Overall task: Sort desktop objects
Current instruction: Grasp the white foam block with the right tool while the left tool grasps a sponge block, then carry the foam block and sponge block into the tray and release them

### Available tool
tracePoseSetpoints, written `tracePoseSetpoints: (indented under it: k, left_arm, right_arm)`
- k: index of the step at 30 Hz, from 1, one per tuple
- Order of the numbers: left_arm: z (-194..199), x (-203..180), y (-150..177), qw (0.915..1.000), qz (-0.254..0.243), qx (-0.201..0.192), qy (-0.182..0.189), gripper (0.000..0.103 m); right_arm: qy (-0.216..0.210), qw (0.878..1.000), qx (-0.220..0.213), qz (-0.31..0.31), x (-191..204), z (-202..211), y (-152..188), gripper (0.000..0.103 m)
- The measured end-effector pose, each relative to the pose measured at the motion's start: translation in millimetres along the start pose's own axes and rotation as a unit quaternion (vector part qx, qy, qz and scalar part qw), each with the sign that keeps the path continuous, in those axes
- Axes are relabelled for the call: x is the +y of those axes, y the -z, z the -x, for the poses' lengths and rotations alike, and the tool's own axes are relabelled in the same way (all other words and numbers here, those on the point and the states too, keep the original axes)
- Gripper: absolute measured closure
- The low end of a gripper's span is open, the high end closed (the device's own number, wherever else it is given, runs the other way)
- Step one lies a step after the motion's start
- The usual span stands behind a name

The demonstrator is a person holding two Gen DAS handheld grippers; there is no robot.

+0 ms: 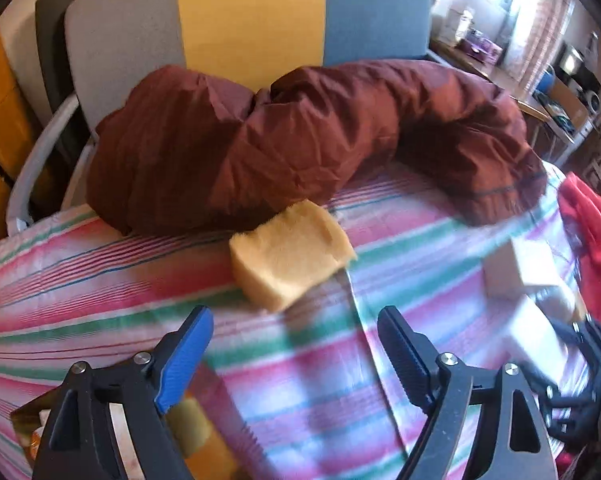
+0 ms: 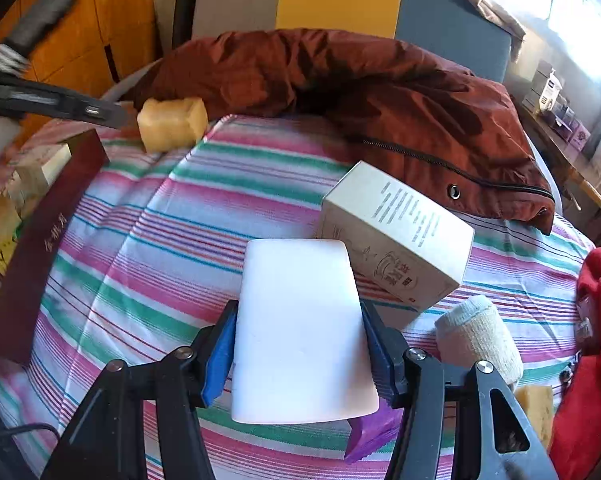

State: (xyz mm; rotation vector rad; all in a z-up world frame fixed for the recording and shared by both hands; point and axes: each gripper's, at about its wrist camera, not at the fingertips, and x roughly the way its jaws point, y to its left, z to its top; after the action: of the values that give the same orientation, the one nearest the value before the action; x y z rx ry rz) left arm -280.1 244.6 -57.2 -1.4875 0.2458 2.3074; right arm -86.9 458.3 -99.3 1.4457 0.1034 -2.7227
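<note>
My left gripper (image 1: 296,320) is open and empty, just short of a yellow sponge block (image 1: 290,256) on the striped cloth (image 1: 100,264). That sponge also shows in the right wrist view (image 2: 172,123), with the left gripper's arm (image 2: 60,104) beside it. My right gripper (image 2: 298,320) is shut on a flat white block (image 2: 300,332), held above the cloth (image 2: 160,240). A cream carton (image 2: 400,240) lies tilted just right of the white block. A rolled white cloth (image 2: 480,336) lies by the right finger.
A maroon jacket (image 1: 300,136) lies along the table's far side. A dark red box (image 2: 40,240) with several yellow and cream items stands at the left. A purple item (image 2: 372,436) sits under the white block. Red fabric (image 2: 596,340) and another yellow sponge (image 2: 536,404) lie right.
</note>
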Motion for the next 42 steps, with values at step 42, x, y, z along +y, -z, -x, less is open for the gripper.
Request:
tracePoseSetpoints:
  k: [42]
  left_arm:
    - [162.7, 62.5, 78.1, 0.9826, 0.103, -0.144, 0.056, 0.021]
  right_arm:
    - [-0.118, 0.989, -0.084, -0.010, 55.2, 49.2, -15.8, 0.044]
